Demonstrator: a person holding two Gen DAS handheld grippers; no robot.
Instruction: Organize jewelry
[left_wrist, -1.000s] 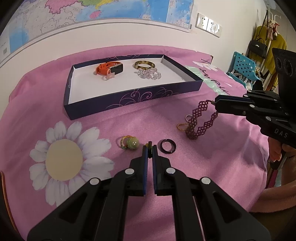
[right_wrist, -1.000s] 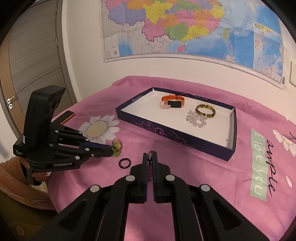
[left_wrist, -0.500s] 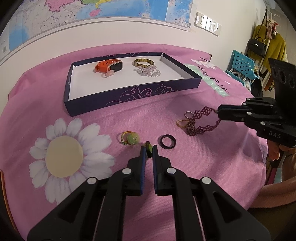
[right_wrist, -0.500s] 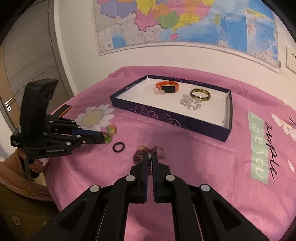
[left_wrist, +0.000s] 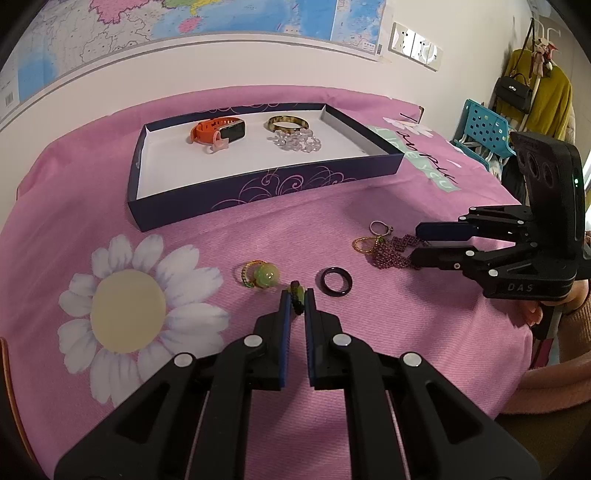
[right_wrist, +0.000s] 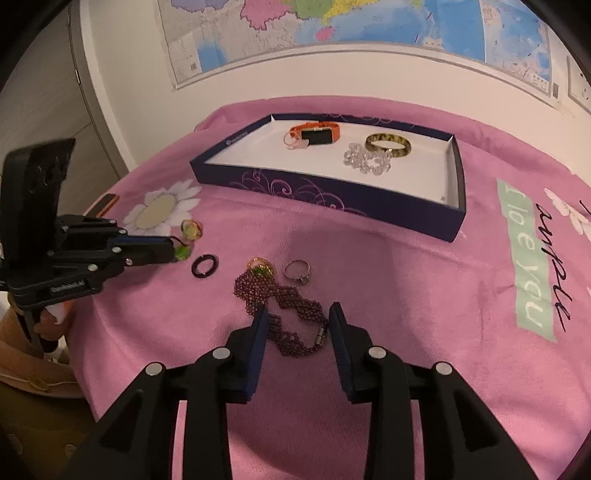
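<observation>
Tray (left_wrist: 207, 206): well beyond both jaws on the pink-covered worktop (left_wrist: 369, 369).
Right gripper (right_wrist: 297, 314): jaws opening; purple beaded bracelet (right_wrist: 291, 325) lies between them, unpinched. Only the right view shows its clasp.
Left gripper (left_wrist: 297, 301): jaws nipped shut on a small green-and-dark ring (left_wrist: 297, 295); black ring (left_wrist: 335, 282) just right, green bead ring (left_wrist: 260, 274) just left.

A home room: wall map (left_wrist: 184, 33), hung coat (left_wrist: 535, 99), floral tablecloth (left_wrist: 369, 350)
</observation>
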